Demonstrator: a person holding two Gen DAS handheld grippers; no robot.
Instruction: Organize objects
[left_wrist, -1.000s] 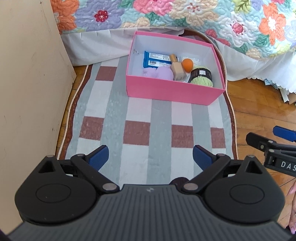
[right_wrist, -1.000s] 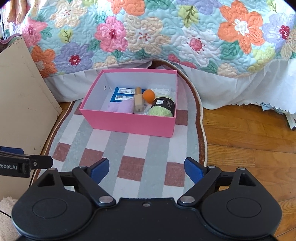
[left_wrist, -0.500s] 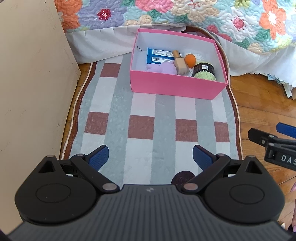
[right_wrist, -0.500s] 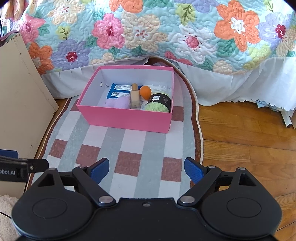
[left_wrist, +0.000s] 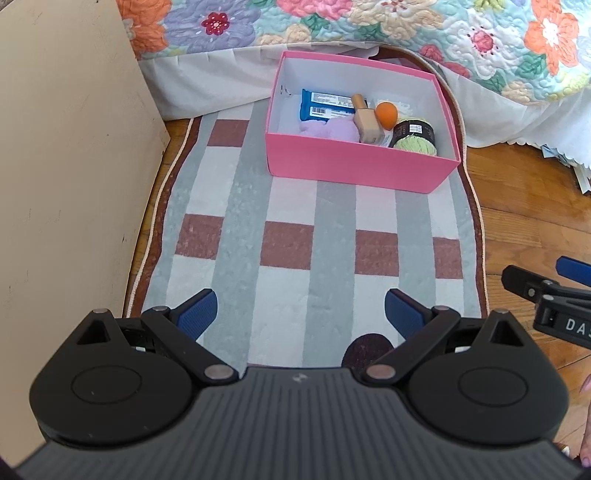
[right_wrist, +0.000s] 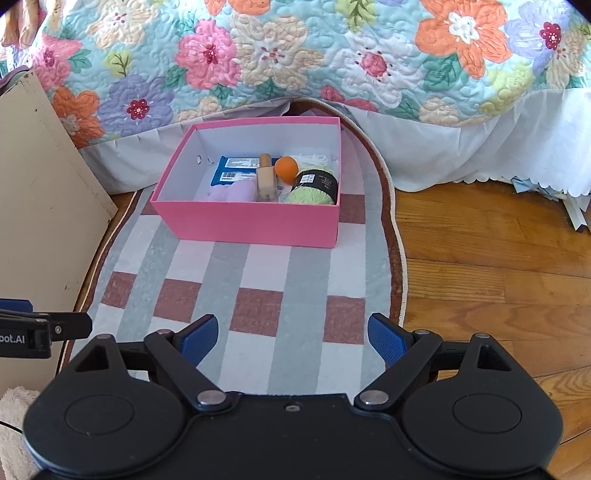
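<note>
1. Right wrist view: the pink box (right_wrist: 255, 223) sits at the rug's (right_wrist: 295, 354) far end, against the bed skirt (right_wrist: 461, 151), holding green yarn (right_wrist: 314, 190), an orange ball (right_wrist: 286, 167) and a blue packet (right_wrist: 232, 170).
2. Bare rug lies open between box and tongs.
3. Left tongs (left_wrist: 300, 314) and right tongs (right_wrist: 291, 338) both hang apart, empty.
4. A beige panel (left_wrist: 66, 177) borders the rug's left edge; wooden floor (right_wrist: 498, 258) lies right.

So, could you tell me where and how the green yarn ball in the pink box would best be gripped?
Probably from above, across the black paper band of the green yarn ball. It lies on its side in the near right corner of the pink box, whose walls block a side approach. Fingers should drop clear of the orange sponge behind it.
</note>
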